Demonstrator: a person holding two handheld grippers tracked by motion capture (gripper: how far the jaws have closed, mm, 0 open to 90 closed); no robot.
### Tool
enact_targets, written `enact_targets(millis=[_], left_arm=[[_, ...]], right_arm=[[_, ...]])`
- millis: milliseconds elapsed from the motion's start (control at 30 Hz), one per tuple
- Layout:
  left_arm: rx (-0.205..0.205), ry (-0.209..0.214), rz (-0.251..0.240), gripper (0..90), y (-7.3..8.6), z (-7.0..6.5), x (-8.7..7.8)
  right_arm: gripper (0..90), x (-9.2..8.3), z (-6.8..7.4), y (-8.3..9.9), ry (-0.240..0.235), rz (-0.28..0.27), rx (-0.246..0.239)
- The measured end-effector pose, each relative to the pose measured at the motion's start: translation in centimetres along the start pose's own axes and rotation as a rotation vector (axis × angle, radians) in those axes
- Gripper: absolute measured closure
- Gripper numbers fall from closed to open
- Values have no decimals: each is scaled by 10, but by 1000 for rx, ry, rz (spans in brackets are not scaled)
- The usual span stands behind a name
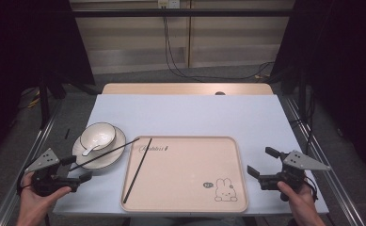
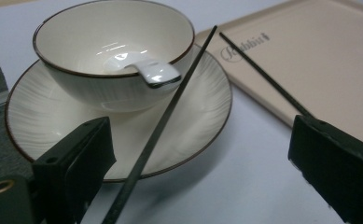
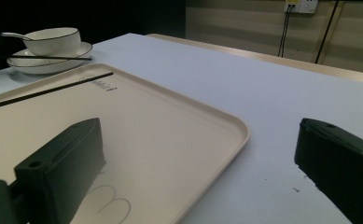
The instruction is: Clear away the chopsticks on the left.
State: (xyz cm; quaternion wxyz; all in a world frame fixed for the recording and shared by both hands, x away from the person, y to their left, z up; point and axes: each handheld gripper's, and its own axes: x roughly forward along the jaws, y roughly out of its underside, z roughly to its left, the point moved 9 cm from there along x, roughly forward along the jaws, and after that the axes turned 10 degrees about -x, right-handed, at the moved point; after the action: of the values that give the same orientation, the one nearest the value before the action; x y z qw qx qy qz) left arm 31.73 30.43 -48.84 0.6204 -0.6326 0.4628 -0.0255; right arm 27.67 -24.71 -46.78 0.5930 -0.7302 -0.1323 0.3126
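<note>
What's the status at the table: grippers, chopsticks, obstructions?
Left gripper open, empty, near plate. Right gripper open beside tray. One chopstick on tray, other chopstick across plate. Nothing blocking.

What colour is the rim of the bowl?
Dark brown on a cream bowl; clearest in the left gripper view.

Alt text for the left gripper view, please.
The open left gripper faces a black chopstick lying across a white plate that holds a bowl with a spoon. A second chopstick lies on the beige tray.
</note>
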Motion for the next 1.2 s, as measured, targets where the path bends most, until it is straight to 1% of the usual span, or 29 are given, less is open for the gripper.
enact_targets(millis=[67,100,133,167,200,233,267,333,367,400,433,467,533,567,600,633,667,733,767,833,900,933,967,1033,1067,1100,1133,1167,1200], left_arm=[[13,-33,28,73,1,8,2],[12,-40,33,78,0,10,3],[21,-34,35,108,0,12,4],[38,-49,33,108,-1,15,5],[38,-59,41,114,-2,17,6],[26,-41,51,115,-2,18,7],[25,-38,55,144,-3,19,8],[3,-36,89,145,-3,23,13],[-5,-25,100,149,-2,23,15],[-1,-23,108,172,-1,24,17],[-8,-18,117,172,-1,25,19],[-6,-33,109,164,-2,28,23],[-8,-35,114,167,-3,29,25],[-7,-42,119,191,-3,31,26],[-16,-51,125,206,-4,32,28],[-12,-49,126,281,-4,32,29],[16,-57,141,281,-4,33,30],[28,-69,161,309,-4,35,32],[34,-61,176,381,-3,34,34],[43,-66,187,399,-2,35,35],[59,-52,203,466,-1,33,36],[68,-45,221,502,-1,32,39],[68,-45,221,544,-1,32,39],[76,-46,232,578,-1,31,41],[81,-35,234,610,0,30,42],[86,-40,239,610,0,30,42],[91,-26,242,647,0,27,44],[98,-28,244,653,0,27,45],[103,-18,242,674,0,25,46]], right_arm=[[11,0,0,0,0,-1,0],[11,0,0,0,-2,-1,3],[10,1,0,0,-2,-3,4],[10,1,0,0,-2,-3,4],[11,1,1,0,-3,-3,2],[11,0,1,-1,-5,-4,3],[10,0,1,0,-4,-3,3],[11,0,0,0,0,-2,3],[10,0,0,0,3,-1,5],[10,0,0,0,3,-2,4],[10,0,0,0,3,-2,4],[11,0,0,0,5,-1,4],[10,0,-1,0,5,-1,4],[11,0,0,0,4,-2,3],[11,0,0,0,2,-1,1],[11,0,0,0,3,0,3],[11,0,0,0,3,0,3],[11,0,0,0,4,0,3],[11,0,0,0,4,0,2],[11,0,0,0,3,0,1],[11,0,0,0,2,-1,1],[11,0,-1,0,3,0,1],[11,0,-1,0,3,0,1],[11,0,-1,0,4,1,2],[11,0,0,0,2,1,2],[11,0,0,0,2,1,2],[11,0,0,0,2,2,2],[11,0,-1,0,3,2,2],[11,0,-1,0,3,1,3]])
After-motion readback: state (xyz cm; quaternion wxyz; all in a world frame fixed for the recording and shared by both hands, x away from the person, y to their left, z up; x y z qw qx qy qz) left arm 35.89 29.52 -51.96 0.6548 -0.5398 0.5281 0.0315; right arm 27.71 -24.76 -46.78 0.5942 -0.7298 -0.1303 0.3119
